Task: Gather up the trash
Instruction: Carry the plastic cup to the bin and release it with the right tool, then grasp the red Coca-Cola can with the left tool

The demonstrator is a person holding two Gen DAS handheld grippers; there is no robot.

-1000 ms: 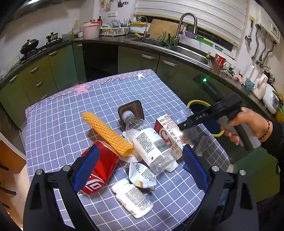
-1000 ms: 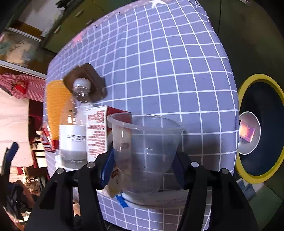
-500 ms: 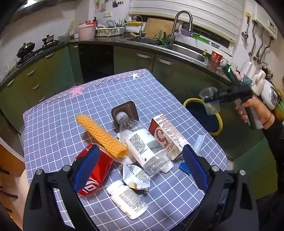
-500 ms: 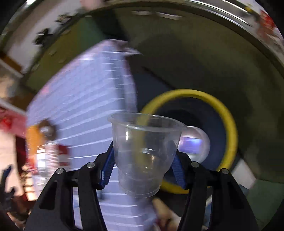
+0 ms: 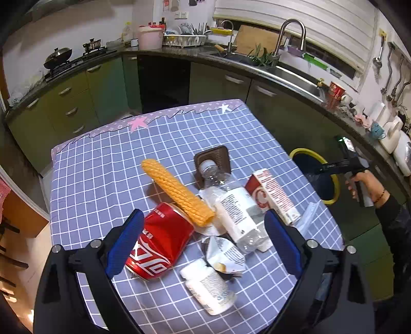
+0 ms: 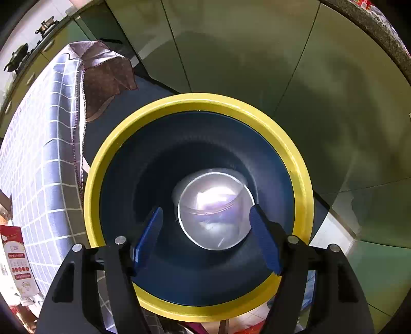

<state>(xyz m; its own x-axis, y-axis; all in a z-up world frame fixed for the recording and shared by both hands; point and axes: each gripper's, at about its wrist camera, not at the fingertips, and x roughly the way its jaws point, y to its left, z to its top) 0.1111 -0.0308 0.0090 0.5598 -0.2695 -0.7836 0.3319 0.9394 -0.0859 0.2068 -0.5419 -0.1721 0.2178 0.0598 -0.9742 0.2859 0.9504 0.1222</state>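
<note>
Clear plastic cup (image 6: 214, 209) lies down inside the yellow-rimmed bin (image 6: 197, 101), between the spread, empty fingers of the right gripper (image 6: 205, 235) poised above the opening. Bin stands on the floor just beside the table (image 5: 108, 164). Left gripper (image 5: 203, 245) spread wide, empty, above red can (image 5: 159, 246), corn cob (image 5: 177, 191), bottle (image 5: 231, 203), carton (image 5: 273, 192).

Kitchen interior. Green cabinets (image 5: 77, 102) run beneath a dark stone countertop (image 5: 269, 68). Steel sink (image 5: 295, 77) with tall tap (image 5: 291, 33) sits below a window with white blinds (image 5: 295, 18). Gas stove (image 5: 74, 60) stands at left. Walls are white.
</note>
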